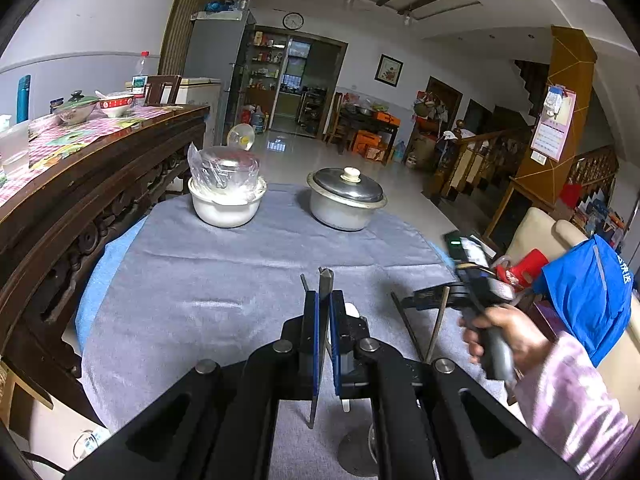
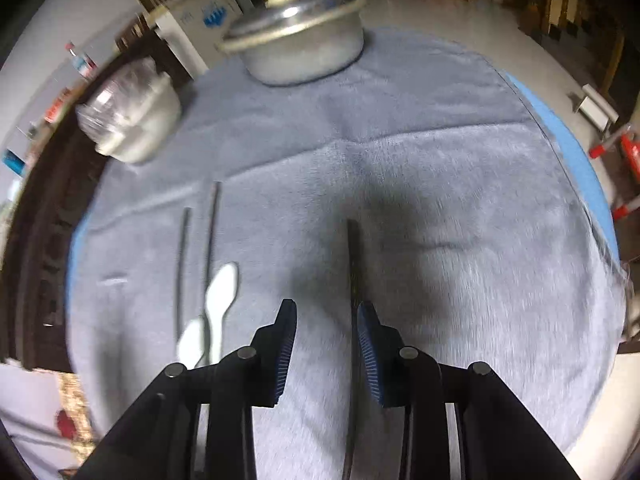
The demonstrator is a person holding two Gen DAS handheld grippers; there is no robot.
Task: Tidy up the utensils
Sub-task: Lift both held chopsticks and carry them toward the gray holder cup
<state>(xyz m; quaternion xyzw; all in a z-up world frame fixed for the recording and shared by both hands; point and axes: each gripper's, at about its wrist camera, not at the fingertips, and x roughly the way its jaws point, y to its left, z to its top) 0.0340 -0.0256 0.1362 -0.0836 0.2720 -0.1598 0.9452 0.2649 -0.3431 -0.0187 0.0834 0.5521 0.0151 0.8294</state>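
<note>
My left gripper (image 1: pixel 325 320) is shut on a flat metal utensil handle (image 1: pixel 325 292) that stands up between its blue pads, above the grey cloth. My right gripper (image 2: pixel 326 344) is open over the cloth, with a dark chopstick (image 2: pixel 353 256) lying by its right pad. In the left wrist view the right gripper (image 1: pixel 436 300) sits at the right, near two chopsticks (image 1: pixel 438 320). Two white spoons (image 2: pixel 222 288) and two dark chopsticks (image 2: pixel 210 224) lie on the cloth to the left in the right wrist view.
A grey cloth (image 1: pixel 208 292) covers the round table. A lidded metal pot (image 1: pixel 346 200) and a white bowl with a plastic-wrapped container (image 1: pixel 227 192) stand at the far side. A dark wooden sideboard (image 1: pixel 88 184) runs along the left.
</note>
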